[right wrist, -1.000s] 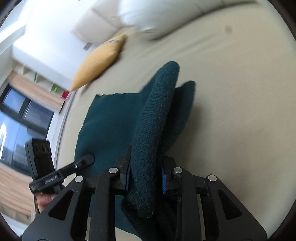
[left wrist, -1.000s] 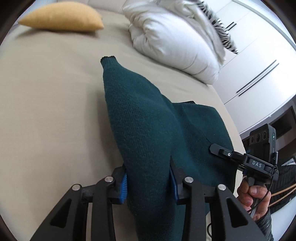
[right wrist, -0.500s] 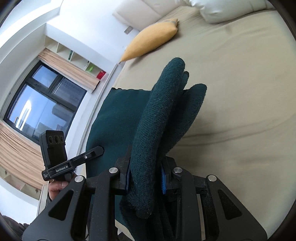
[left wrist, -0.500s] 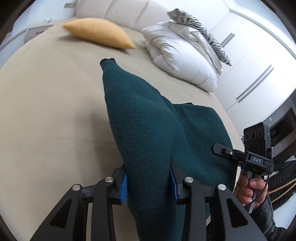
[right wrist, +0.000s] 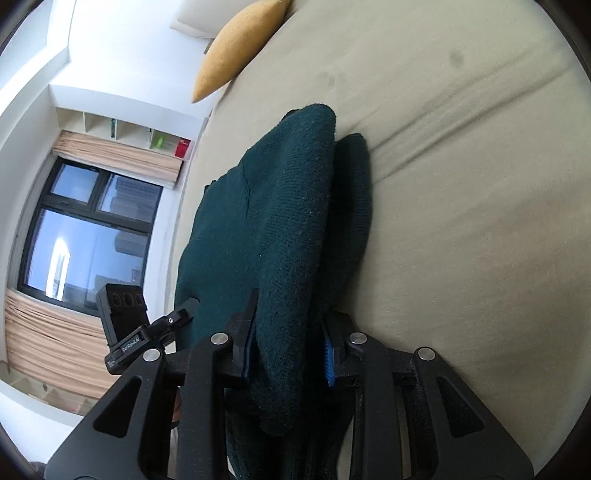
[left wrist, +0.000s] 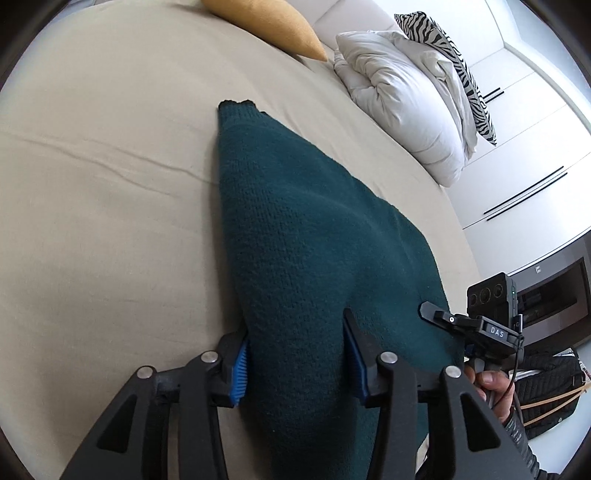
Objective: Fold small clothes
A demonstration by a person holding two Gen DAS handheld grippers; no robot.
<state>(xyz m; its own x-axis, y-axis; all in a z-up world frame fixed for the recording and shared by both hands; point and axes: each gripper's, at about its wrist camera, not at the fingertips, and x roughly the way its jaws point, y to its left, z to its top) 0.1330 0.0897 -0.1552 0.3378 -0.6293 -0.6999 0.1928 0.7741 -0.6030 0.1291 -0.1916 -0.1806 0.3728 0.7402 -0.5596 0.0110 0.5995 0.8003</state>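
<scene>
Gripping the near edge of the sweater [left wrist: 303, 221], left tongs [left wrist: 295, 354] have just been easing open; knit still fills the gap and touches both blue pads. Right tongs [right wrist: 288, 354] are clamped on a thick doubled roll of the same sweater, a touch looser too, cloth against both pads as far as I can tell. Sweater is dark green, on the beige bed [left wrist: 110, 184]: near end bunched up in both tongs, far end narrowing to a ribbed cuff that lies flat on the sheet. From the right wrist, a second fold lies just beside the held roll, and the body spreads flat toward the bed edge. A hand [left wrist: 491, 384] shows low right in the left wrist view. Yellow pillow [left wrist: 266, 22], white duvet [left wrist: 406, 103] and zebra pillow [left wrist: 454, 55] sit at the head, well apart from the sweater. Window [right wrist: 85, 229] is beyond the bed edge.
</scene>
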